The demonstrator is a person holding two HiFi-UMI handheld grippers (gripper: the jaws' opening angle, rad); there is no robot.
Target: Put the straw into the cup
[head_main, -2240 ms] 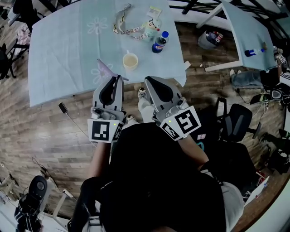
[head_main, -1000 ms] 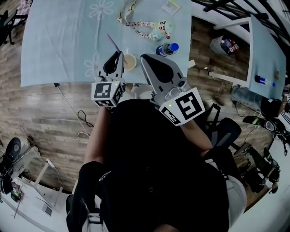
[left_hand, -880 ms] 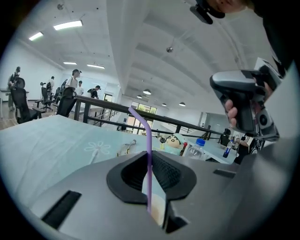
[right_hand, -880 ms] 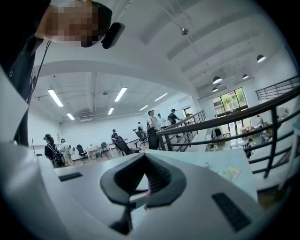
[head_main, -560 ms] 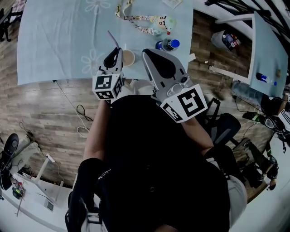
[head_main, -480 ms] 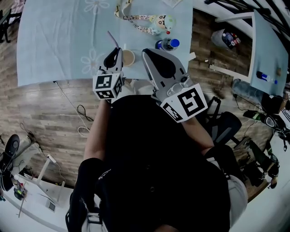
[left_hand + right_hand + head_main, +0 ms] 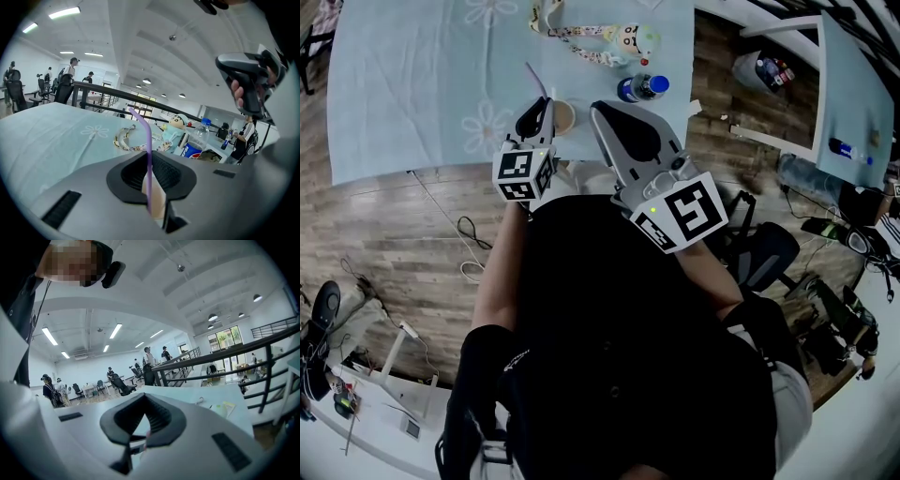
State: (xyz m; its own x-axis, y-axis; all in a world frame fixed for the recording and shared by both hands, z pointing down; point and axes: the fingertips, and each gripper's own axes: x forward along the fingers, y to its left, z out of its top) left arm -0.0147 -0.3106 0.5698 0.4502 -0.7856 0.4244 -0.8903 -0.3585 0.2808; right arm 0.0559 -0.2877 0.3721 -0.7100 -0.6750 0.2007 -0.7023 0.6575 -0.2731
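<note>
Left gripper (image 7: 149, 190) clamped on straw (image 7: 148, 150), upright, close by cup (image 7: 563, 115). Right gripper (image 7: 142, 430) closed, empty. Pickup done; insertion and release seemingly left.

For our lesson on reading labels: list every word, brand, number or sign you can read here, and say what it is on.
No text reads clearly.
Blue label on the bottle: white lettering, too blurred to read.
Print along the lanyard: too small to read.
The marker cubes: black-and-white square patterns only, no letters.
</note>
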